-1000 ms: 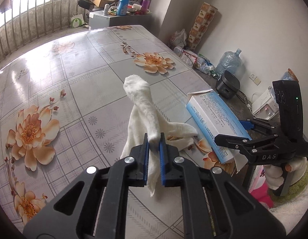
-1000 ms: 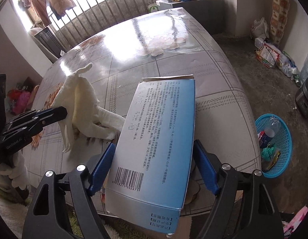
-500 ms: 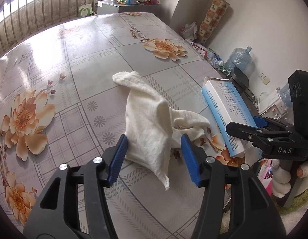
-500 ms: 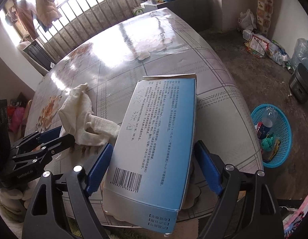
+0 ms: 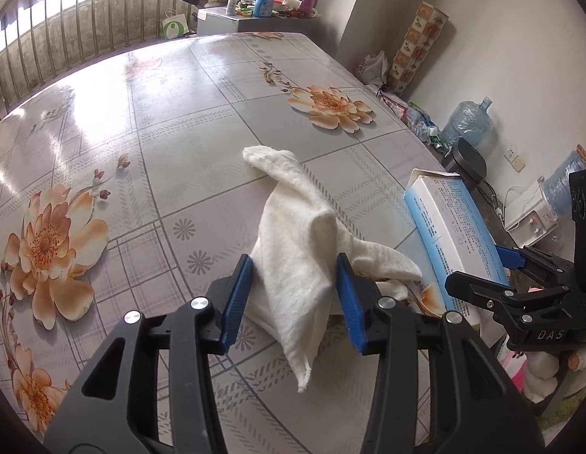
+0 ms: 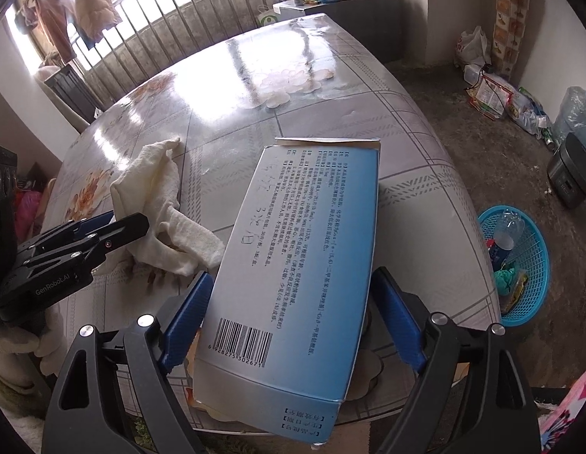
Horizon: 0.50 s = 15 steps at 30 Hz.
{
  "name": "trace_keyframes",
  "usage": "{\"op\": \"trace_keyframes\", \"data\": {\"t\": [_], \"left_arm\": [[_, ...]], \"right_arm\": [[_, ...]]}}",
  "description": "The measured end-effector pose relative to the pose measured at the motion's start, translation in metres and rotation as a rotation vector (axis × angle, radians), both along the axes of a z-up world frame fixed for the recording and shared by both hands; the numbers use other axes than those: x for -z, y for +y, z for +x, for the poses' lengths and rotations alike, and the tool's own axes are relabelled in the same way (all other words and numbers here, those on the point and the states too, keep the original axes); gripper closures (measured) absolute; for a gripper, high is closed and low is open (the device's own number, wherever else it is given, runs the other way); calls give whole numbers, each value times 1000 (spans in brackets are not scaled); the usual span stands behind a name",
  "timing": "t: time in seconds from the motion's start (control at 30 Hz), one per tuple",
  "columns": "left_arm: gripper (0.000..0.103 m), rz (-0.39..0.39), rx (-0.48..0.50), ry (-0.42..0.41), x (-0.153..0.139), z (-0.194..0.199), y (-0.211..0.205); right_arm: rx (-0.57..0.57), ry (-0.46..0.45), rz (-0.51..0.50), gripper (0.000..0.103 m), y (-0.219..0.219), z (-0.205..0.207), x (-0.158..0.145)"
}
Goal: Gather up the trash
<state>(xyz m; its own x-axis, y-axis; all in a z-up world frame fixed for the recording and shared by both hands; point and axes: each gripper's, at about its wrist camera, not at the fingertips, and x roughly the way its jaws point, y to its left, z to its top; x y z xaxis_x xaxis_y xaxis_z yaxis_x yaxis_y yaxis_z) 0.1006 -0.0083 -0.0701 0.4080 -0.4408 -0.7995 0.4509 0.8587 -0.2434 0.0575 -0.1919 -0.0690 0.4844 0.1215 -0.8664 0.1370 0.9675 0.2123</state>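
- Cloth [image 5: 296, 234]: white, crumpled, lying on the tabletop [image 5: 202, 121] at centre frame in the left wrist view, one corner stretched toward the upper middle, another hanging toward the lower middle.
- Box [image 6: 296, 261]: blue and white, printed text and barcode on its upper face, filling the centre of the right wrist view; its near end juts past the tabletop edge. In the left wrist view it sits at the right, just beside the cloth.
- Left gripper [image 5: 295, 299]: lower centre of the left wrist view, blue fingers [image 5: 238, 295] standing on either side of the cloth. The jaws opened off the cloth and have just been closing again; whether the pads now press the fabric cannot be told.
- Right gripper [image 6: 293, 325]: lower centre of the right wrist view, fingers [image 6: 187, 321] spread wide along both long sides of the box; a slim gap shows at each side, so no grip is seen.
- Basket [image 6: 535, 276]: blue plastic, on the floor at the right edge of the right wrist view, holding a bottle and wrappers.
- Tabletop: glossy grey covering with orange flower prints, reflecting light from the barred window at the upper left.
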Motion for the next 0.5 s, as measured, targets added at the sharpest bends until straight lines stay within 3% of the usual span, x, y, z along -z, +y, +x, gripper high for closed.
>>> {"op": "trace_keyframes", "data": {"t": [0.5], "left_arm": [[91,6,-28,-23,-2,5,-4]], "right_arm": [[17,-38,41,26,-3,-1,0]]}}
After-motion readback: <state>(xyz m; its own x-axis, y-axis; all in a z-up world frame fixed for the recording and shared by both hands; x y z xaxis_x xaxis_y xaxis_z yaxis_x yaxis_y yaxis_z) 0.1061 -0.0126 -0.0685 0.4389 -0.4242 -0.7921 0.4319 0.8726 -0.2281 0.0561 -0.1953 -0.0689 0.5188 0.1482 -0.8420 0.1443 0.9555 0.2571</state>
